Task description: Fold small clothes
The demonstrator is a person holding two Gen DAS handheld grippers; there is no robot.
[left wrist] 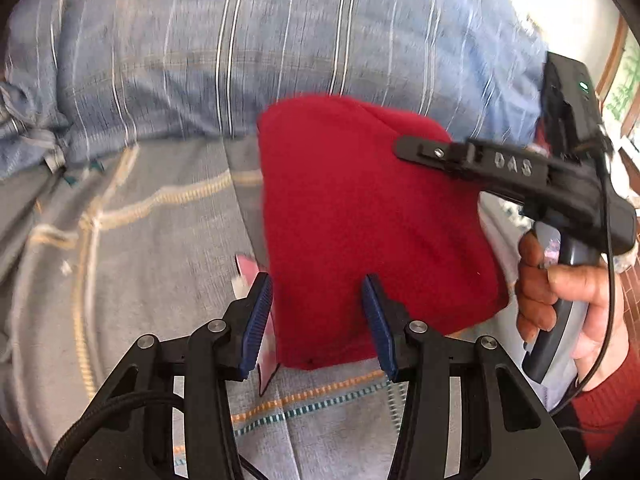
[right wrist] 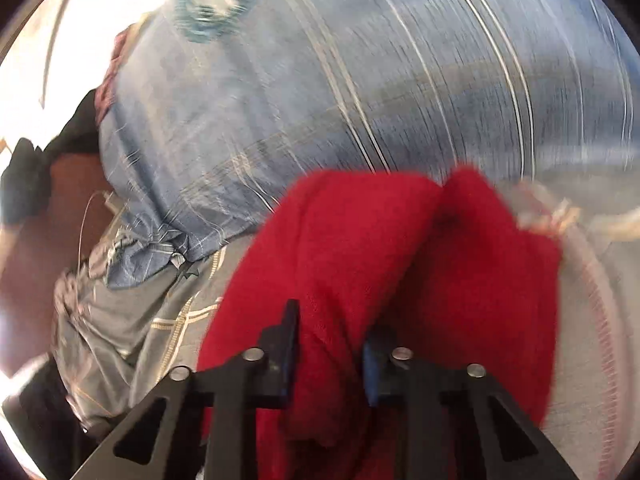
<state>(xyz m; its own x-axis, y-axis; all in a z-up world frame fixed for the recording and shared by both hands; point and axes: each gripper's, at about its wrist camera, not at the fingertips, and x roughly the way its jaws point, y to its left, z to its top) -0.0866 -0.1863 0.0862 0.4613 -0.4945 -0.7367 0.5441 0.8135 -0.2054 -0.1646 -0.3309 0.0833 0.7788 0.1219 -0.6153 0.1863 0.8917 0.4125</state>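
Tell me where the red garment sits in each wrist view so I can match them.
Left wrist: red garment centre-right, running down between the left gripper fingers.
Right wrist: red garment lower centre, spreading up and right from the right gripper.
Shared landmark: the blue striped pillow behind it.

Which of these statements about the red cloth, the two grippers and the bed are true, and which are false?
1. The cloth between the left gripper's fingers is red. True.
2. The left gripper's jaws are closed tight. False: they stand apart, with the cloth's edge between them.
3. The cloth lies on a bare wooden table. False: it lies on a grey striped bedsheet.
4. A blue striped pillow lies behind the cloth. True.
5. The right gripper is far from the cloth. False: red cloth fills the gap between its fingers.
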